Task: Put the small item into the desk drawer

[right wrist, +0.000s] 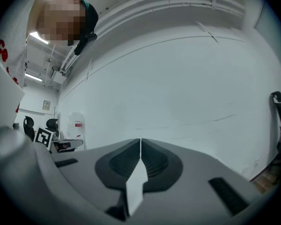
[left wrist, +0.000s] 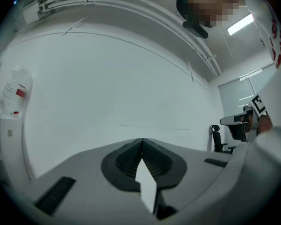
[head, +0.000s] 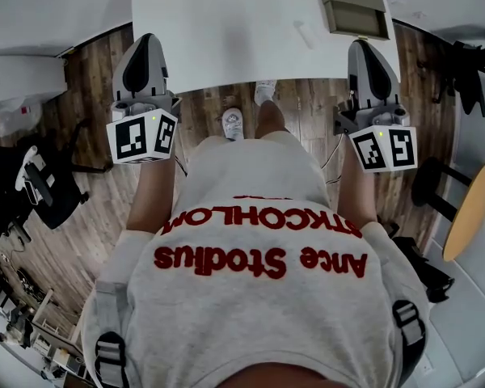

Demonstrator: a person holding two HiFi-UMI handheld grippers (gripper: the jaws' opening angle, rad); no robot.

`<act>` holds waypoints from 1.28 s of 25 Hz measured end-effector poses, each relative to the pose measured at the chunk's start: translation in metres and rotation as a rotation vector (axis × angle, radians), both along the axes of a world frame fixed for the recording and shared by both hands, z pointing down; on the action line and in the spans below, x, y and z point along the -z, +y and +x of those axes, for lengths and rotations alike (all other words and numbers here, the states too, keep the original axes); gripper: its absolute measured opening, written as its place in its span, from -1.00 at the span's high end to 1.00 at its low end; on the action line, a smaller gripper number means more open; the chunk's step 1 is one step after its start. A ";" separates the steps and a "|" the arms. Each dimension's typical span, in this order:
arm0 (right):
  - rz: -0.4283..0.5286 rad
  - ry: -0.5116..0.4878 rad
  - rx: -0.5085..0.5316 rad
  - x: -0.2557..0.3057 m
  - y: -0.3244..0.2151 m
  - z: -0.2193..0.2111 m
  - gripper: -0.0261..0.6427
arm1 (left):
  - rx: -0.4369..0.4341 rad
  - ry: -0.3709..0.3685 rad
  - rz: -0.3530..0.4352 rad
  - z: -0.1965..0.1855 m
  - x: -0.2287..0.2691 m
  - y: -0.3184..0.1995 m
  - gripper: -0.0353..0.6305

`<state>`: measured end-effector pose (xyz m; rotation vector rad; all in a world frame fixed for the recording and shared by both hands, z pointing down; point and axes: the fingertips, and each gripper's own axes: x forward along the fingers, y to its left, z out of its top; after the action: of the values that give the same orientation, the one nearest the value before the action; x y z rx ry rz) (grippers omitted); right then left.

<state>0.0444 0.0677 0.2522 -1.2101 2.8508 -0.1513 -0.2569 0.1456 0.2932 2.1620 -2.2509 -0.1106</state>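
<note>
Short of the white surface [head: 226, 39], I hold my left gripper [head: 147, 47] and right gripper [head: 368, 51] level at my sides, both jaws closed on nothing, as I judge no reach has begun. What looks like the small item [head: 303, 33] lies on the surface, near the drawer [head: 354, 10].

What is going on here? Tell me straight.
A person stands at a white desk with a tool in each hand. The left tool and the right tool are both shut and empty, held level near the desk's front edge. A small pale item lies on the desk, next to a drawer unit at the far right. Nothing has been picked up yet.
</note>
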 end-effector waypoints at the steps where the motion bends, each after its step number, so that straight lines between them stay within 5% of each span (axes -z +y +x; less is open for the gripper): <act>1: -0.001 -0.004 0.008 -0.001 -0.001 -0.004 0.89 | 0.003 -0.001 0.000 -0.001 0.000 -0.001 0.87; 32: -0.015 -0.078 0.284 0.001 -0.192 -0.040 0.89 | 0.211 -0.062 0.000 0.003 0.019 -0.132 0.87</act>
<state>0.0045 -0.1241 0.2513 -0.7752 2.9402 -0.2238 -0.2542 0.0132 0.2746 1.9477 -2.5070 -0.0466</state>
